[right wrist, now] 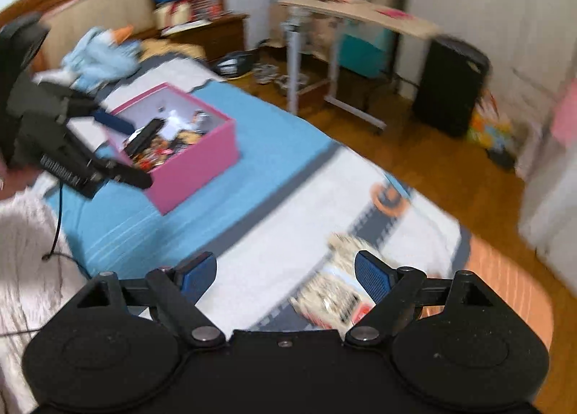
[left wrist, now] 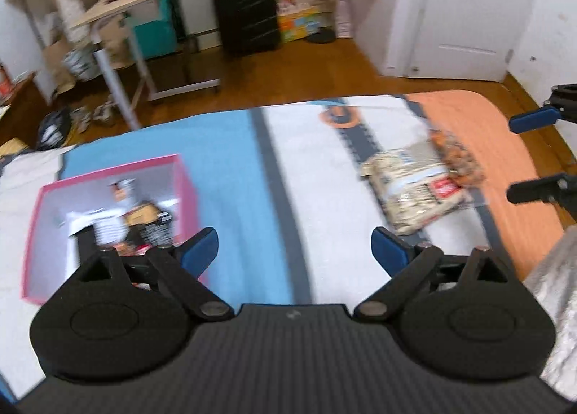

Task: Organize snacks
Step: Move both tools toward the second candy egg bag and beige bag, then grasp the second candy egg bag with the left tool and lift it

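- The bed [left wrist: 306, 168] fills the lower part of both views, spread with a cover in blue, white, grey and orange bands.
- A wooden floor [left wrist: 288, 71] lies beyond the bed, with a white door [left wrist: 465, 13] at its far side.
- A light wood table [right wrist: 360, 13] on white legs stands on the floor past the bed, with a black suitcase [left wrist: 249, 10] beside it.
- A dark nightstand [right wrist: 212, 35] piled with things stands at the head of the bed; the things are too blurred to name.
- The pink box [right wrist: 187, 143] sits open on the blue band of the bed, with mixed snack packets inside it.
- A blue soft toy [right wrist: 101, 57] lies on the bed behind the box, toward the headboard.
- The snack bag [left wrist: 418, 186], pale with a red label, lies flat on the white band of the bed, well apart from the box and near the orange band.
- A second, brownish bag [left wrist: 458, 154] lies against it on the orange side; blur hides what it is.
- The left gripper [left wrist: 294, 251] hangs above the bed just beside the box, jaws spread wide and holding nothing.
- The right gripper [right wrist: 285, 277] hangs above the bed near the snack bag, jaws spread wide and holding nothing; the bag shows behind its right finger, and whether they touch cannot be told.
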A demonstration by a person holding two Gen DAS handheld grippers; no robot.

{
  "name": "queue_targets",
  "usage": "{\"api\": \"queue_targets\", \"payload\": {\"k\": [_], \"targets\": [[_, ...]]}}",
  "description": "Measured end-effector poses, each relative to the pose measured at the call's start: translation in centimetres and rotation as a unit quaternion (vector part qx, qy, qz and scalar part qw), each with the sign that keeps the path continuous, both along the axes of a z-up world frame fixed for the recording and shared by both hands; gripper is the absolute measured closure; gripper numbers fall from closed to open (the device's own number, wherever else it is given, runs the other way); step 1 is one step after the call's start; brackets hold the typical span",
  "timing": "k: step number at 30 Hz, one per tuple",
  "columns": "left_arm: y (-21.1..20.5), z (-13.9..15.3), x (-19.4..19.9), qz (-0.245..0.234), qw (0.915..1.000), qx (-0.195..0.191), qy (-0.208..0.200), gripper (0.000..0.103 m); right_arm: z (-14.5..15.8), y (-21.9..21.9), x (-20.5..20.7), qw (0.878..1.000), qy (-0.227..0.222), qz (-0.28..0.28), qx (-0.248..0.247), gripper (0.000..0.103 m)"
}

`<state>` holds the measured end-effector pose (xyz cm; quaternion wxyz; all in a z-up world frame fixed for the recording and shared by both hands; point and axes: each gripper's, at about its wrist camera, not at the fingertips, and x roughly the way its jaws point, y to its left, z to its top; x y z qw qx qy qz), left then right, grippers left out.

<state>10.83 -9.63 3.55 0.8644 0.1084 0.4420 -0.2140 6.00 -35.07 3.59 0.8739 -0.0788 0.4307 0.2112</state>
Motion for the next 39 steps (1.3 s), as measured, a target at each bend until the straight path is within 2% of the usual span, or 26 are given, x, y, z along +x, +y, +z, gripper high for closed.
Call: {"api": "queue_targets", "payload": {"k": [6,11,15,18,23,25,26,27,29,33,35,39], "targets": [[-5.8,-1.9,0.3,-0.046,0.9981,-0.030,0.028,0.013,-3.7,-7.3,1.0,0.990,0.062,-0.107,0.062,0.015],[-11.1,-3.9,0.9,-0.080,0.9952,-0.045,0.035,0.015,-8.6,-11.4,1.4,0.981,0.103,-0.158,0.056,0.014],[-15.4,-6.3,1.4,-0.109,0.9908,-0.070,0.040,0.020,-11.8,-13.3,1.8,0.983,0.085,-0.157,0.041,0.011],[-18.0,-8.0,2.5,-0.110,0.9885,-0.090,0.053,0.022,-13.6,-14.2,2.4,0.986,0.070,-0.136,0.060,0.009],[-21.5,-11.4,5.3,-0.088,0.9822,-0.124,0.110,0.022,-16.5,-14.7,3.4,0.988,0.066,-0.127,0.054,0.008],[-22.3,-12.5,5.9,-0.084,0.9792,-0.143,0.117,0.033,-17.3,-15.3,3.6,0.986,0.057,-0.143,0.059,0.008],[-22.9,-13.0,6.2,-0.089,0.9776,-0.148,0.120,0.045,-17.6,-15.7,3.6,0.985,0.050,-0.149,0.067,0.008],[-23.4,-13.5,6.5,-0.095,0.9767,-0.147,0.124,0.050,-17.8,-16.0,3.6,0.984,0.048,-0.151,0.077,0.006],[-24.4,-14.5,7.0,-0.093,0.9776,-0.140,0.126,0.055,-18.4,-16.2,3.8,0.983,0.051,-0.150,0.091,0.005],[-25.8,-16.3,7.5,-0.094,0.9774,-0.134,0.133,0.065,-19.8,-15.7,4.3,0.985,0.056,-0.140,0.083,0.001],[-26.3,-17.1,7.7,-0.091,0.9778,-0.129,0.138,0.067,-20.6,-15.7,4.5,0.984,0.056,-0.146,0.080,0.000],[-26.4,-18.4,7.8,-0.076,0.9763,-0.143,0.143,0.066,-22.4,-16.3,5.0,0.979,0.075,-0.155,0.113,0.000]]}}
